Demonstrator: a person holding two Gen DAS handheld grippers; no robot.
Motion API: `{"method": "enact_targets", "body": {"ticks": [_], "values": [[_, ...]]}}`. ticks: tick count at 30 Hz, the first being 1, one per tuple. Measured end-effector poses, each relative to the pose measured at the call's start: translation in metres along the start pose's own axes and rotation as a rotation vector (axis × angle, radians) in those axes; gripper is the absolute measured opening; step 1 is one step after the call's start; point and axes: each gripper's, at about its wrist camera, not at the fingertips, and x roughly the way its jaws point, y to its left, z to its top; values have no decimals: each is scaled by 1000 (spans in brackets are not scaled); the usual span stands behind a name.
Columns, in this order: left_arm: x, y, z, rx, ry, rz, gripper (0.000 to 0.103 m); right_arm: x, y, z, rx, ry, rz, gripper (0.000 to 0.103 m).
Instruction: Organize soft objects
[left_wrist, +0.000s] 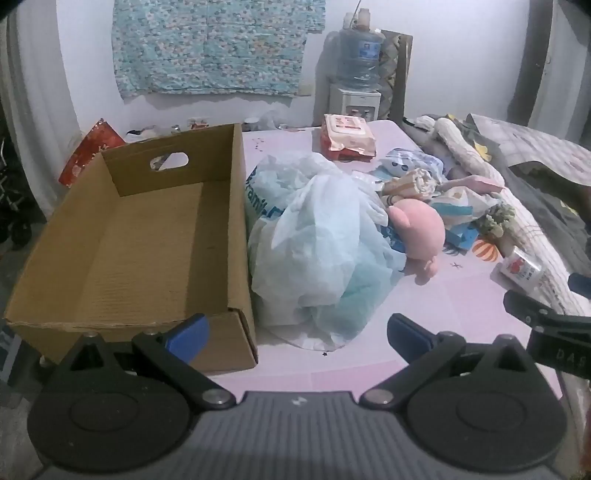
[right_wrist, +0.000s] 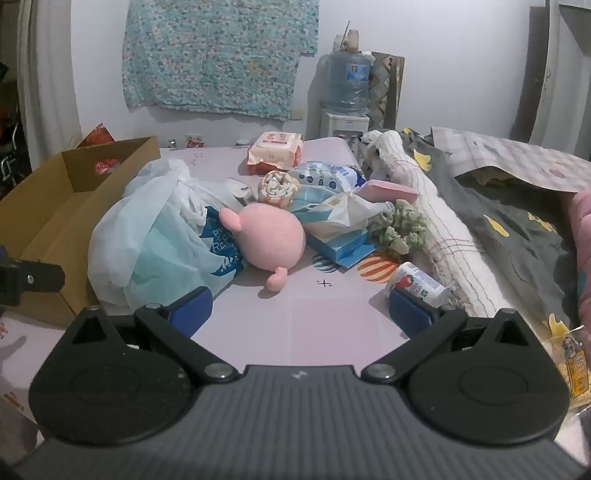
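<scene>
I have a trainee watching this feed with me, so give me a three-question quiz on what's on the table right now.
1. True or false: the cardboard box already holds soft items.
2. What lies against the plastic bag on its right? A) pink plush toy B) wipes pack C) green scrunchie
3. Fill in: both the left gripper and the right gripper are ____.

Key: 1 false, its visible floor is bare; 2 A; 3 open, holding nothing.

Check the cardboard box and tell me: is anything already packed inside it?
No. In the left wrist view the cardboard box shows only its bare floor, while the pink plush toy lies outside on the table.
</scene>
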Motion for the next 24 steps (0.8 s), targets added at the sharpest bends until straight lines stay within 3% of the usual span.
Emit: {"method": "enact_targets", "body": {"ticks": [24], "values": [[7, -1, -2, -5, 10, -9, 103, 2, -2, 4, 33, 23, 22, 102]]}}
